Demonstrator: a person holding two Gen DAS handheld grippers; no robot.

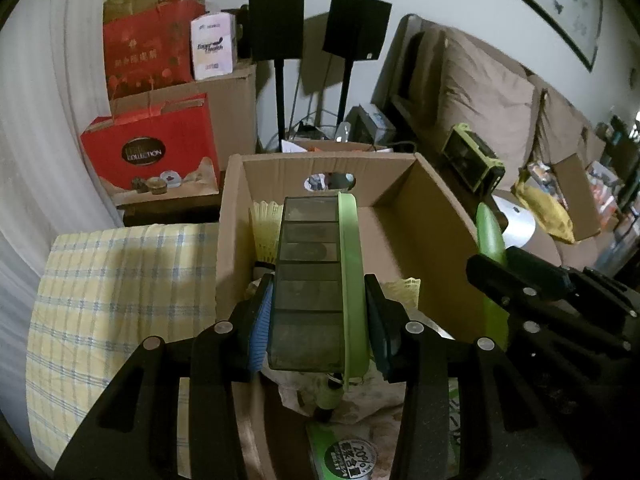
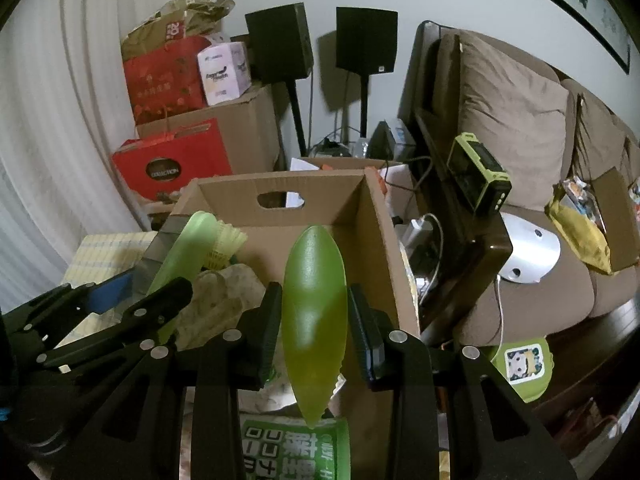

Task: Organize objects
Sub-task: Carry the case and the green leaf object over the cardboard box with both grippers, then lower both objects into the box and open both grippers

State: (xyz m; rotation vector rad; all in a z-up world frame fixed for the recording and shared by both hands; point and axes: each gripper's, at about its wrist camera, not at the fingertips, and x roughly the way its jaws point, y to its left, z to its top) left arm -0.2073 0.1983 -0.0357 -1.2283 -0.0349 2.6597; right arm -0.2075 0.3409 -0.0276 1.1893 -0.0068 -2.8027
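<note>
Above the open cardboard box [image 1: 436, 216] I hold two things. My left tool [image 1: 318, 320] is clamped on a smoky grey pill organizer [image 1: 308, 280] with a pale green edge, its blue pad [image 1: 260, 320] pressed to one side. My right tool [image 2: 314, 332] grips a smooth green pod-shaped piece [image 2: 314, 308], standing upright between the pads. Inside the box lie yellow shuttlecocks [image 1: 266, 232] and a green packet [image 2: 296, 448] printed with Asian characters; its round badge reads "20%". Behind, a red gift box [image 1: 156, 156] says "COLLECTION" and a white carton [image 1: 212, 46] reads "Health".
</note>
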